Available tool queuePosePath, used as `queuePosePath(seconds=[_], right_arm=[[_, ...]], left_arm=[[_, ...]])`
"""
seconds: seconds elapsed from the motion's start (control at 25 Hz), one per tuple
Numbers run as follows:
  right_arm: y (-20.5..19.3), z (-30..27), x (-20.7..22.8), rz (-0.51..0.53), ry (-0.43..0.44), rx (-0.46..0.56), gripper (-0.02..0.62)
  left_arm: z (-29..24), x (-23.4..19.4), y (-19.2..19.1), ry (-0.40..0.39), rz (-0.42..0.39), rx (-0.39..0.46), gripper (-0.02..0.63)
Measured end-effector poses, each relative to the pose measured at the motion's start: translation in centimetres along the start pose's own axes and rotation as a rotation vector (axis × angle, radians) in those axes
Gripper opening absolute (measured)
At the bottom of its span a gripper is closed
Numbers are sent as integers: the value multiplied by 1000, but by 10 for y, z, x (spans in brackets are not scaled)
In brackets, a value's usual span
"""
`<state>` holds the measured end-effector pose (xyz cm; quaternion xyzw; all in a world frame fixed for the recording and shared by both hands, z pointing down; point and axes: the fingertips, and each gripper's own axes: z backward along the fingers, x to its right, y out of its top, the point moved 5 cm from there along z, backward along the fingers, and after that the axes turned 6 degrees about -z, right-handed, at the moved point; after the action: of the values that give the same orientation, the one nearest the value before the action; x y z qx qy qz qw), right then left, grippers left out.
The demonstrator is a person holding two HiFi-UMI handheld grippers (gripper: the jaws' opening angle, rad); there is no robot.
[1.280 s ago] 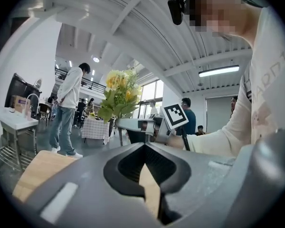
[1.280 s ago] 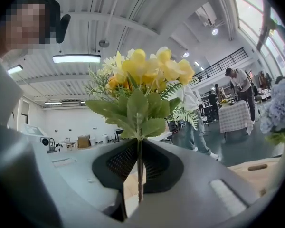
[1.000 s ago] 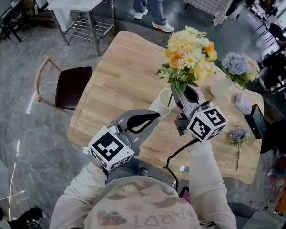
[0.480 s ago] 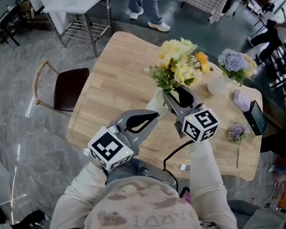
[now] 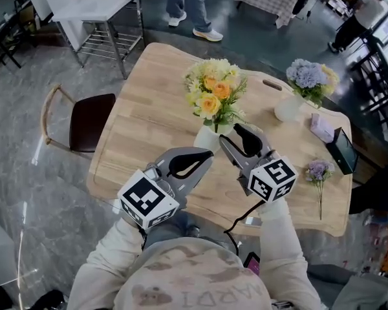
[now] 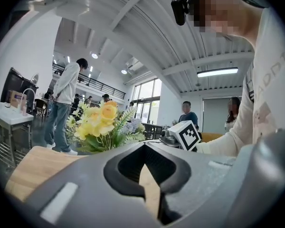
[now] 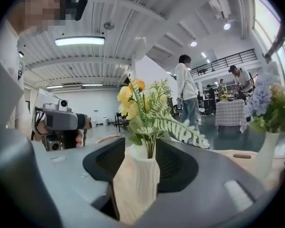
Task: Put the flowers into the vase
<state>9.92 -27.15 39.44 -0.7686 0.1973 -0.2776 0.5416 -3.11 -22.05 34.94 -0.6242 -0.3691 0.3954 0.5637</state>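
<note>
Already the yellow and orange flowers (image 5: 213,94) are standing in the white vase (image 5: 205,138), near the middle of the wooden table (image 5: 142,115). At two o'clock from it, a second vase (image 5: 287,108) is holding blue flowers (image 5: 306,76), and a loose purple flower (image 5: 319,173) is lying at four o'clock. The right gripper (image 5: 233,134) is hovering just beside the white vase at three o'clock, jaws apart and gripping nothing. The left gripper (image 5: 209,155) is hanging at six o'clock, jaws pressed together and empty. A chair (image 5: 84,118) is sitting at the table's nine o'clock edge.
</note>
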Motion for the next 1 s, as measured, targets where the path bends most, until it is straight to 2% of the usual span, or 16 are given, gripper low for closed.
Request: queuePosePath(seconds=[0.28, 0.72, 1.0], right_arm=[[-6, 44, -22, -17, -2, 32, 220], [12, 119, -70, -27, 26, 173, 205], [15, 164, -98, -18, 28, 237, 140]], left_arm=[[-3, 25, 5, -36, -20, 9, 1], [-3, 84, 21, -60, -70, 41, 1], [0, 130, 29, -46, -111, 50, 0]])
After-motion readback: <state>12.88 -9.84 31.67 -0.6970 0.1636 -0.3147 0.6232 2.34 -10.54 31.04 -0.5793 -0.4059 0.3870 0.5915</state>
